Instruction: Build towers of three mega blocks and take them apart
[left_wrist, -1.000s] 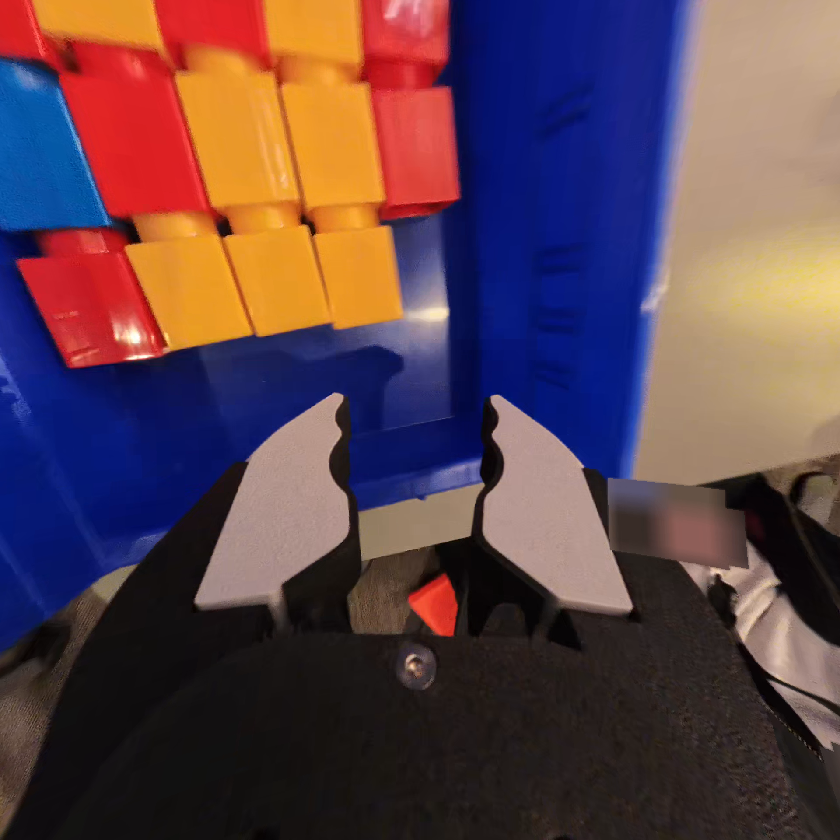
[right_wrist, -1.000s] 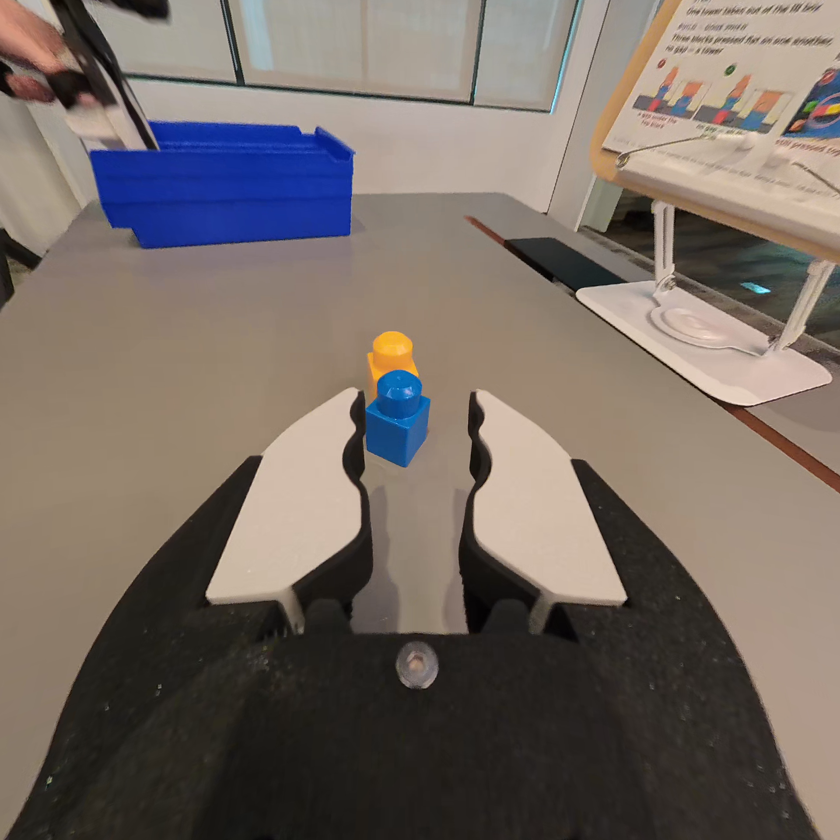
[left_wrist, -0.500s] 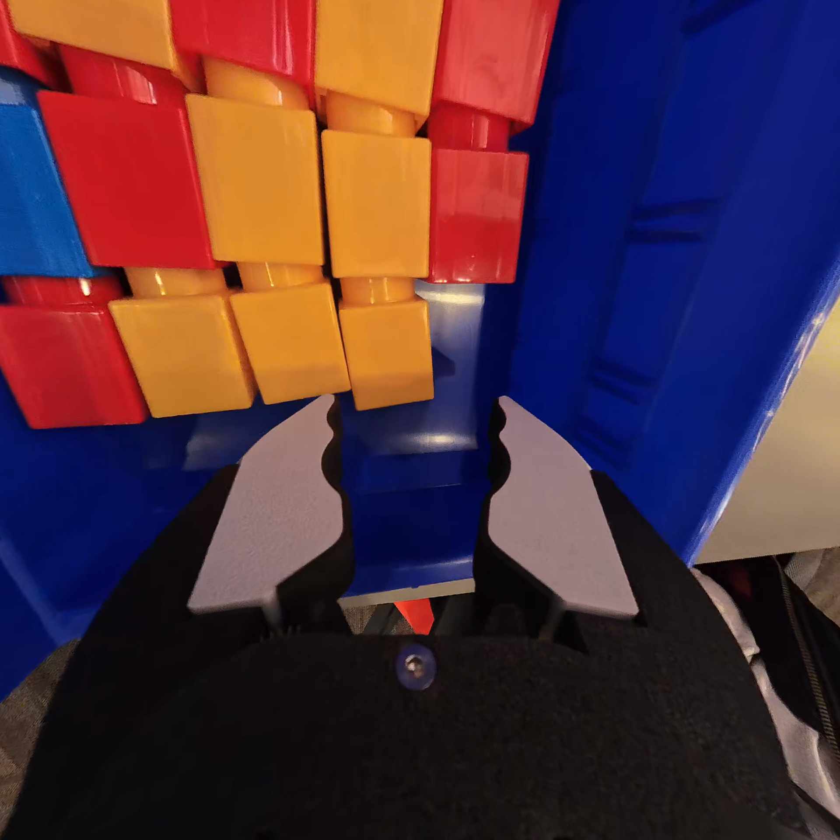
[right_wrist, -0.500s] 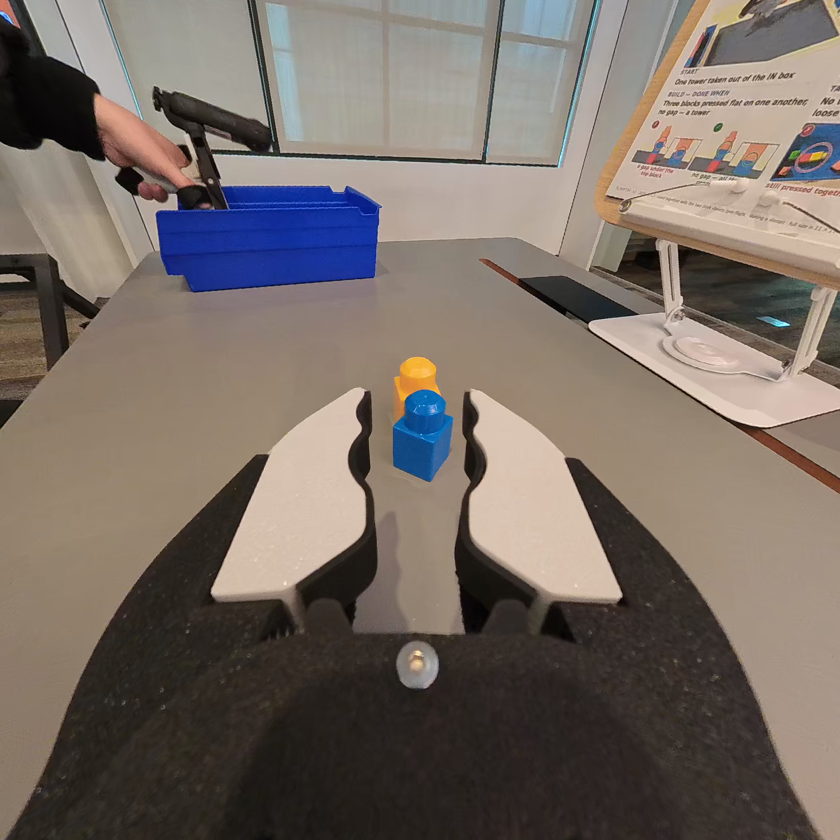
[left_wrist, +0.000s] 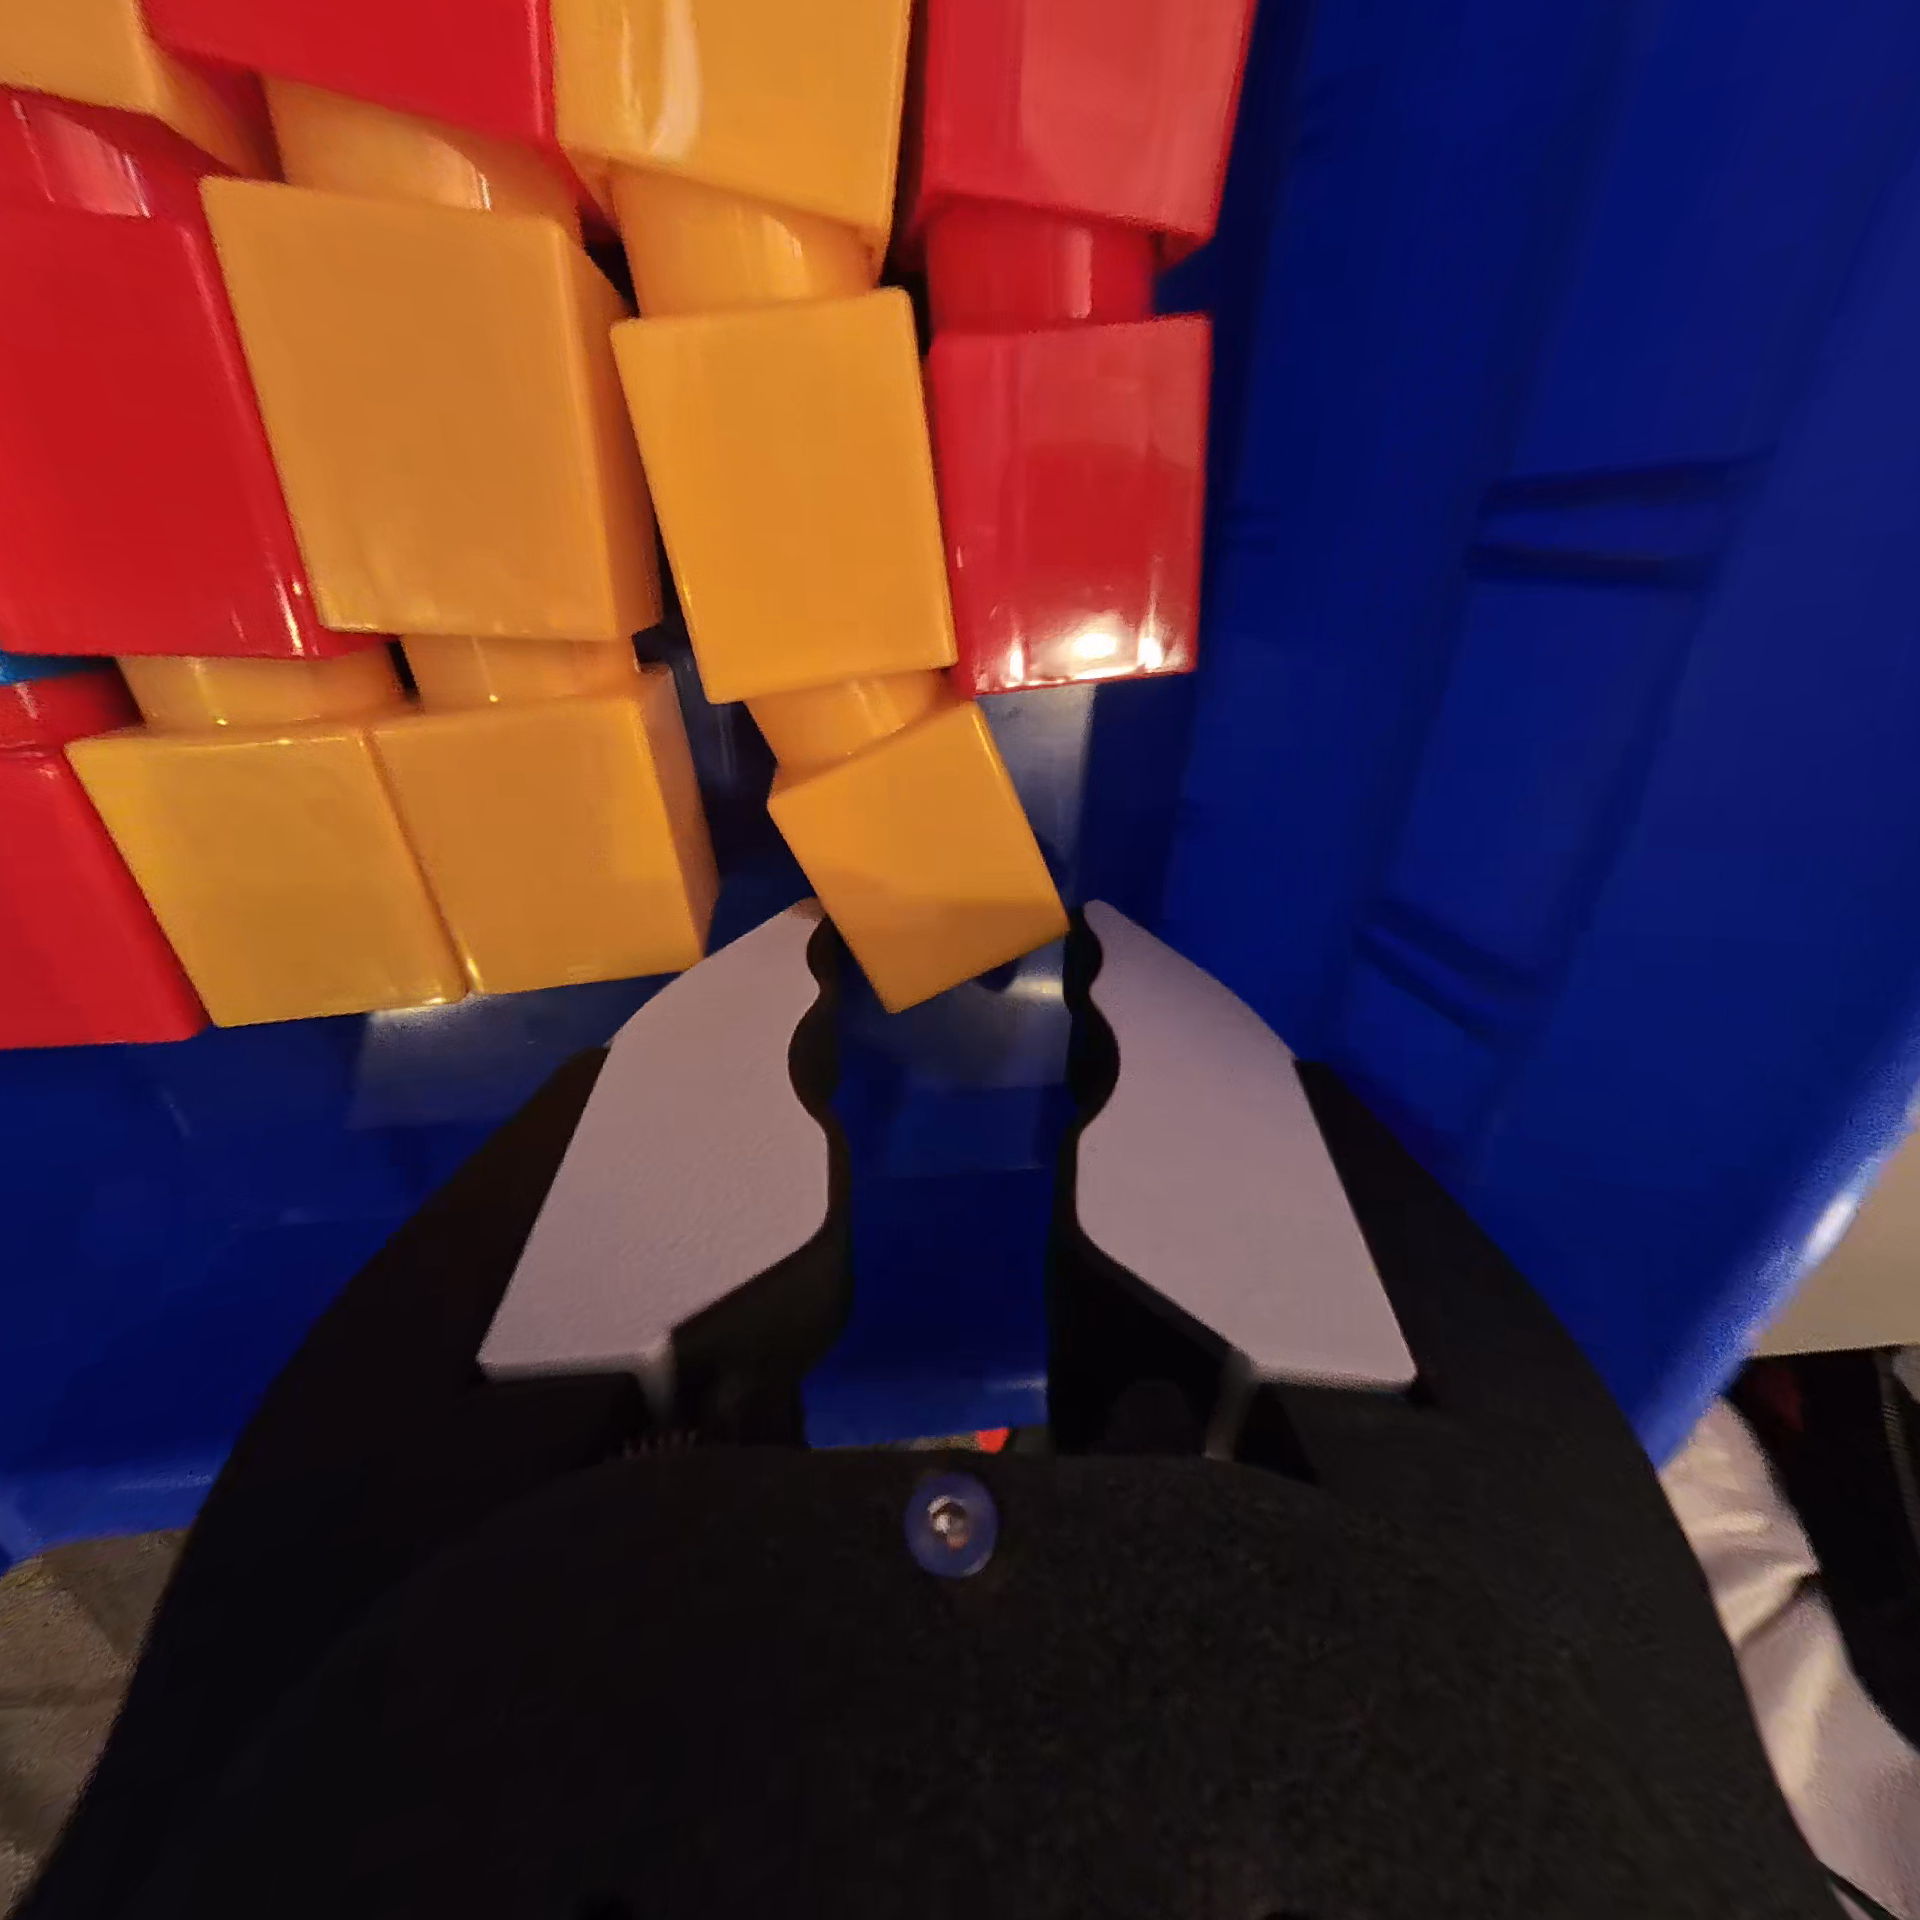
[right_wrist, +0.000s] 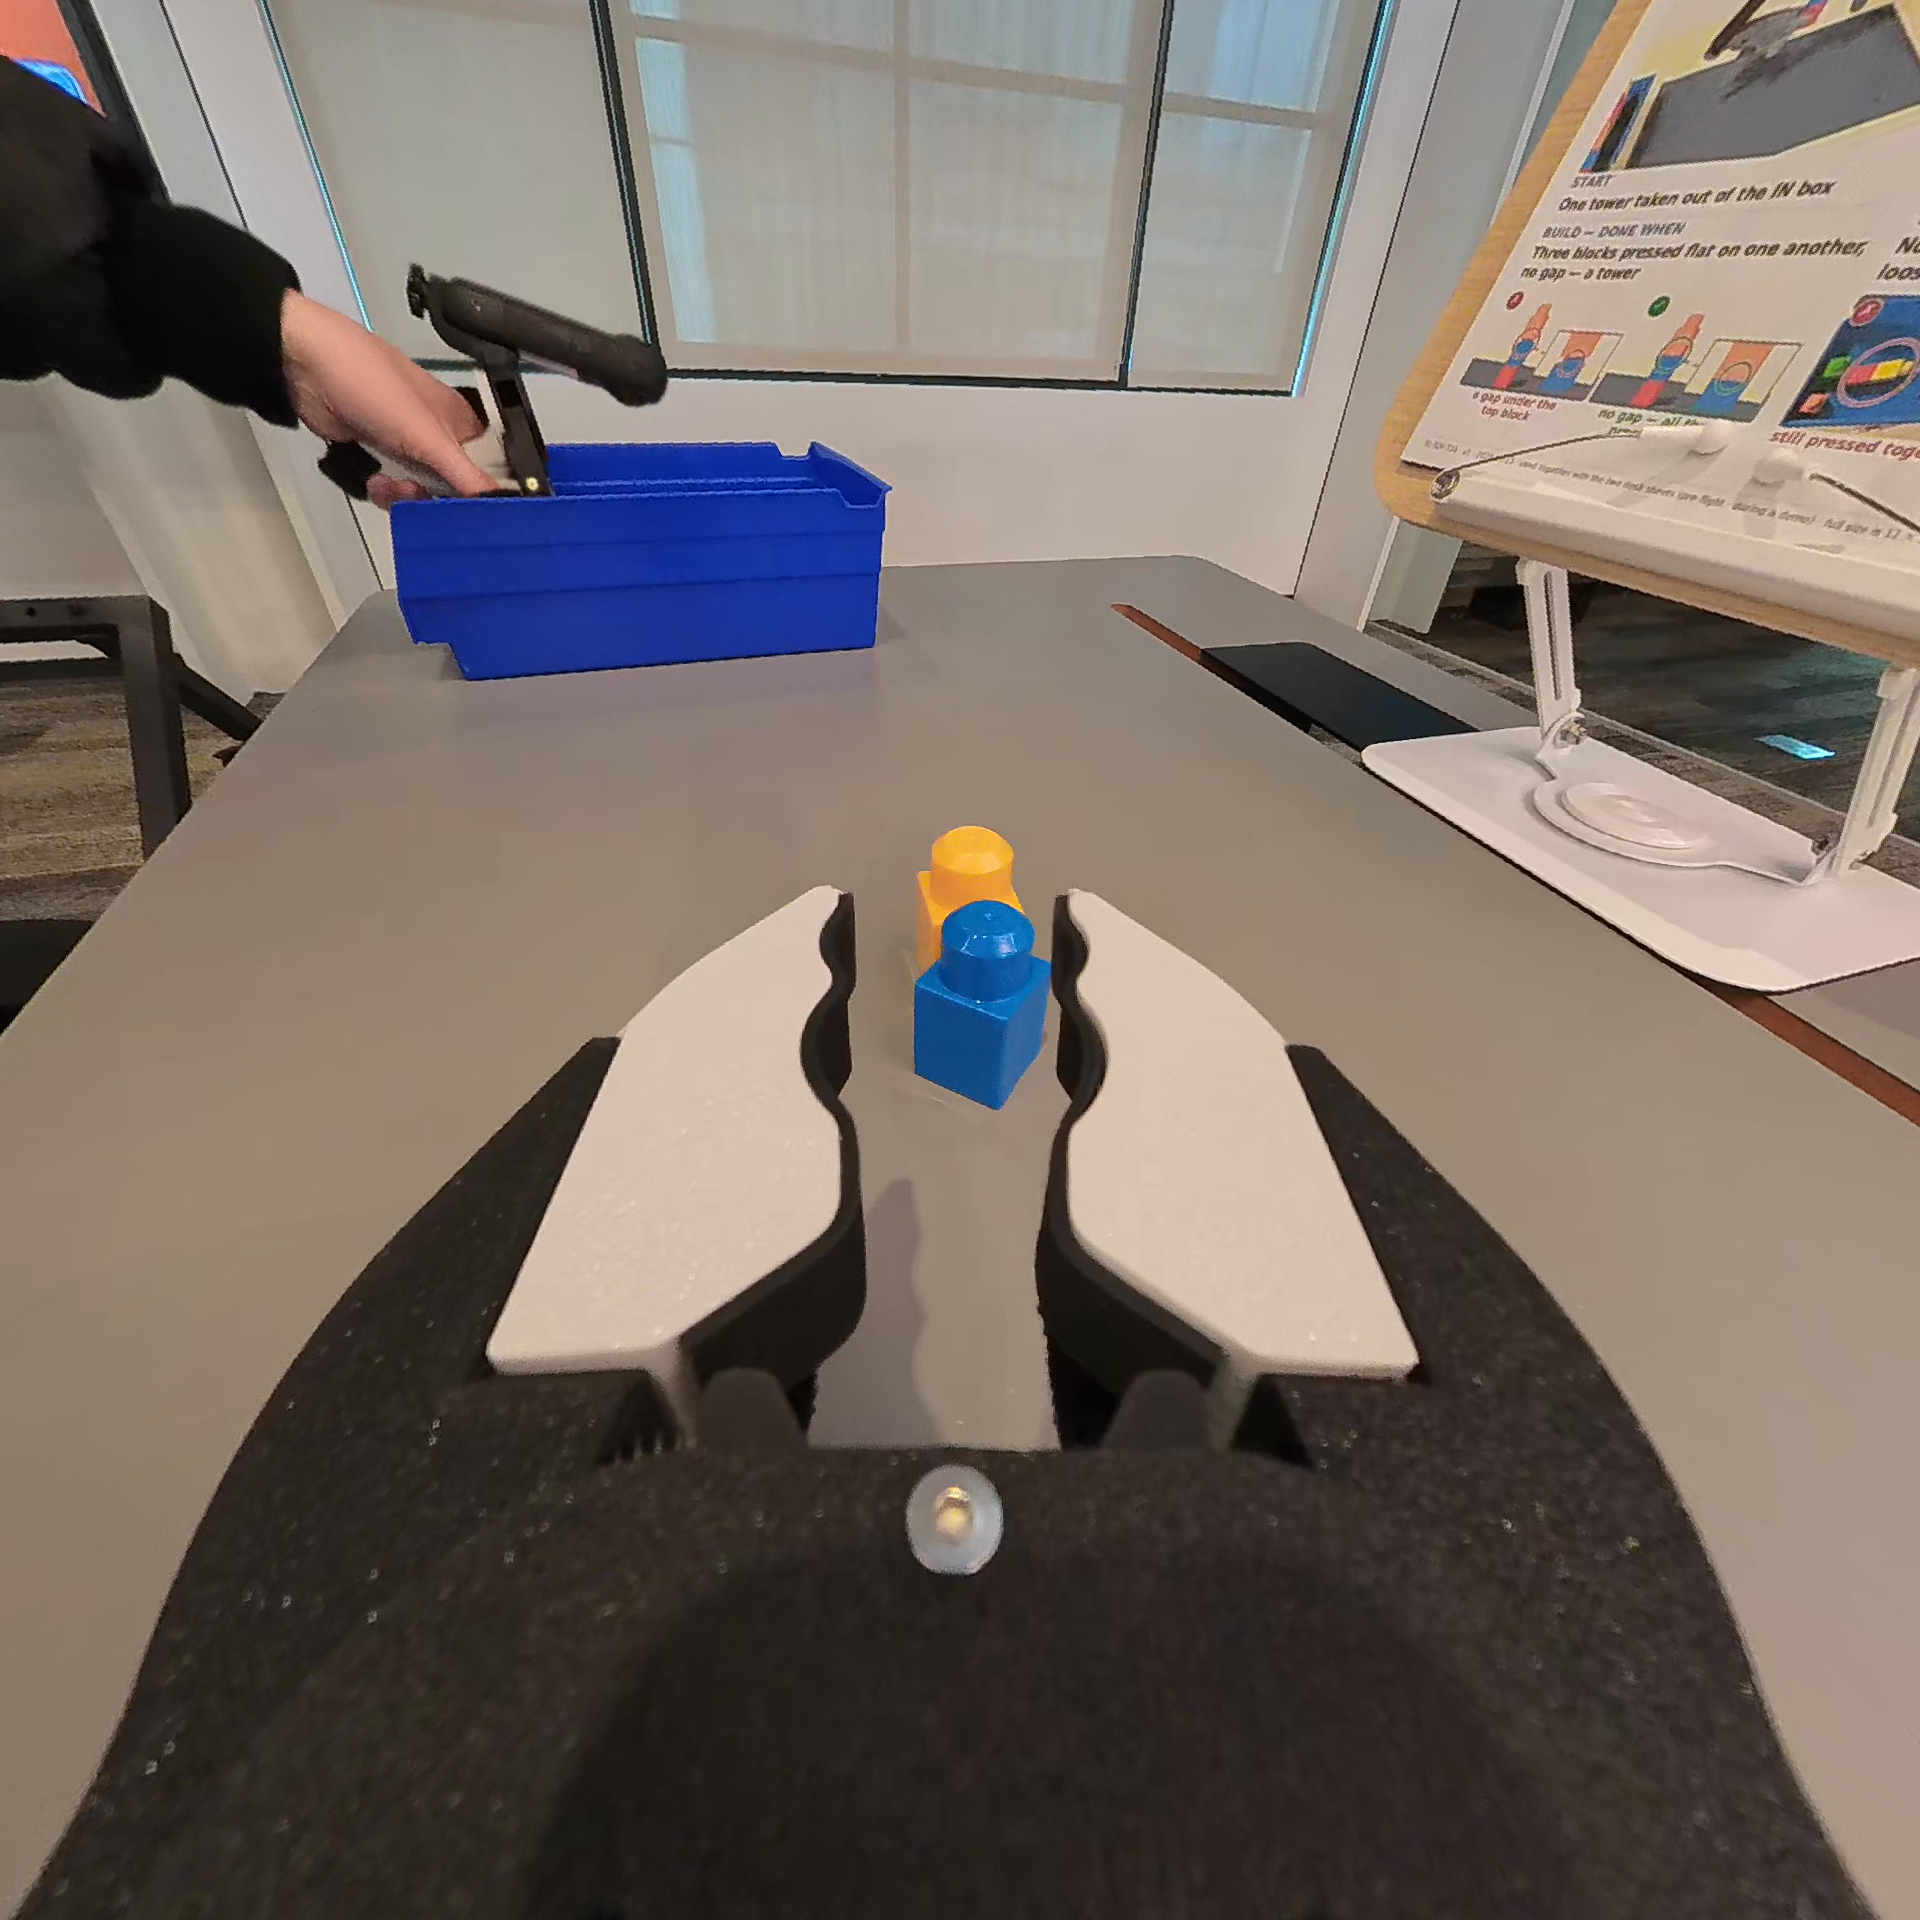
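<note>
In the left wrist view my left gripper (left_wrist: 945, 925) is inside the blue bin (left_wrist: 1507, 623). Its fingertips are shut on the end block of a yellow three-block tower (left_wrist: 914, 852), which lies tilted and is caught only at the tips. Other yellow (left_wrist: 447, 416) and red (left_wrist: 1070, 499) towers lie packed beside it. In the right wrist view my right gripper (right_wrist: 954, 904) is open low over the grey table (right_wrist: 520, 935). A blue block (right_wrist: 982, 1029) stands between its fingers, close to the right pad and with a gap to the left pad. A yellow block (right_wrist: 966, 862) stands just behind it.
The blue bin (right_wrist: 644, 582) stands at the table's far left, with a person's hand (right_wrist: 384, 416) and the left gripper (right_wrist: 509, 416) in it. A white stand with an instruction board (right_wrist: 1662, 312) is at the right. A black pad (right_wrist: 1330, 686) lies beside it.
My left gripper moved deeper into the bin and closed on the yellow tower's end block, which tilted. My right gripper moved forward around the blue block and narrowed slightly.
</note>
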